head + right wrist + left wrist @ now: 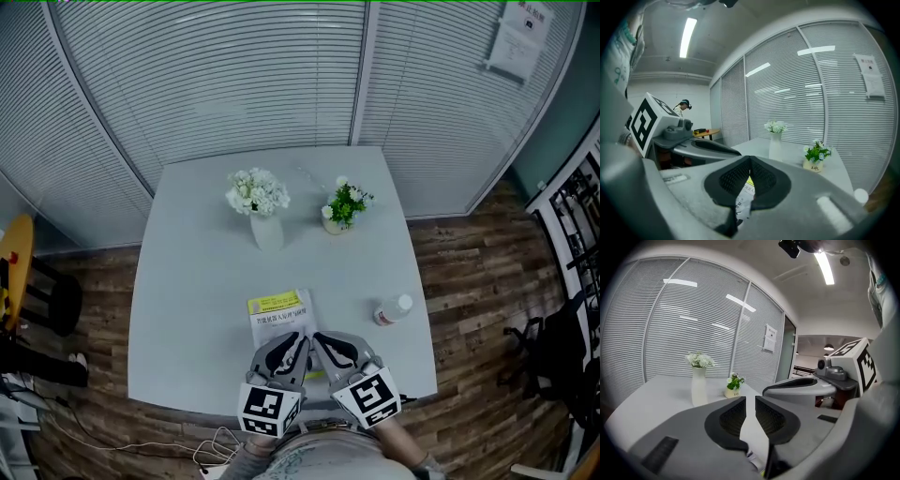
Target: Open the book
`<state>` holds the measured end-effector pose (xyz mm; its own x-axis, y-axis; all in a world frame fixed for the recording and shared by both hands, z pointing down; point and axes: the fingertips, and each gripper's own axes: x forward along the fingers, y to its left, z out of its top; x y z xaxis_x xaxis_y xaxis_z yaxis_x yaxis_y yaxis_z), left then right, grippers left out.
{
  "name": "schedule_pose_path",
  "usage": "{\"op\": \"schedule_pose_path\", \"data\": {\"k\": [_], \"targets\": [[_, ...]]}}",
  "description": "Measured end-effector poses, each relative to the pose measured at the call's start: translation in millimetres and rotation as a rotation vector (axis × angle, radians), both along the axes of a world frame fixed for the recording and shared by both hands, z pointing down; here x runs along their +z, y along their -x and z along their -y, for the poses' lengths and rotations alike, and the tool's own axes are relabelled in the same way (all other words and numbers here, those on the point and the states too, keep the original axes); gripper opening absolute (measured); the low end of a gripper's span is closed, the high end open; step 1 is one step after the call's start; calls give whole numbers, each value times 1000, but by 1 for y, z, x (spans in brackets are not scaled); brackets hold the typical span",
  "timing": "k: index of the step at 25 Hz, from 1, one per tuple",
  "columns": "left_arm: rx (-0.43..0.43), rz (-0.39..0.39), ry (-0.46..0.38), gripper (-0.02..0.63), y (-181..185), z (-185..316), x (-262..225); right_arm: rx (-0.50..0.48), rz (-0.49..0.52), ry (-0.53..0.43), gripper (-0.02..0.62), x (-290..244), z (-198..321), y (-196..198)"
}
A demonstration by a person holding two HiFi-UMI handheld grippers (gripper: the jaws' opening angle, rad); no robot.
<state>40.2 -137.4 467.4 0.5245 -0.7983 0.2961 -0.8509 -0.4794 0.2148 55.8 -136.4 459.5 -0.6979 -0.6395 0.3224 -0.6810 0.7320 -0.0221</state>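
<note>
The book (279,314), white with a yellow band at its far end, lies closed on the white table (187,309) near the front edge. Both grippers sit side by side over its near end. My left gripper (300,339) is open by a narrow gap, and the book's white cover (754,437) shows through that gap with the pads clear of it. My right gripper (319,339) has its pad tips together. The printed cover (744,190) shows in the slit behind them. I cannot tell whether a page is pinched there.
A white vase of white flowers (265,228) and a small potted plant (342,211) stand at the back of the table. A small bottle (394,309) lies on its side to the right of the book. Slatted glass walls enclose the far side.
</note>
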Motion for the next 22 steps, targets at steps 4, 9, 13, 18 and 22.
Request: {"op": "schedule_pose_path", "data": {"k": [4,9,13,18,22], "targets": [[4,9,17,61,-4,4,8,-5,-1,7,2,1,1,-3],[11,27,49,74,-12,6,20,11,16,13,2,2,6,-14],[10,46,72,80,-17,5,33,12,11,27,2,6,6,-21],[-4,49,118,84,-20,5,51,15,9,43,2,10,7,-30],[-8,57,159,95,-23,4,65,16,6,51,2,13,7,-39]]}}
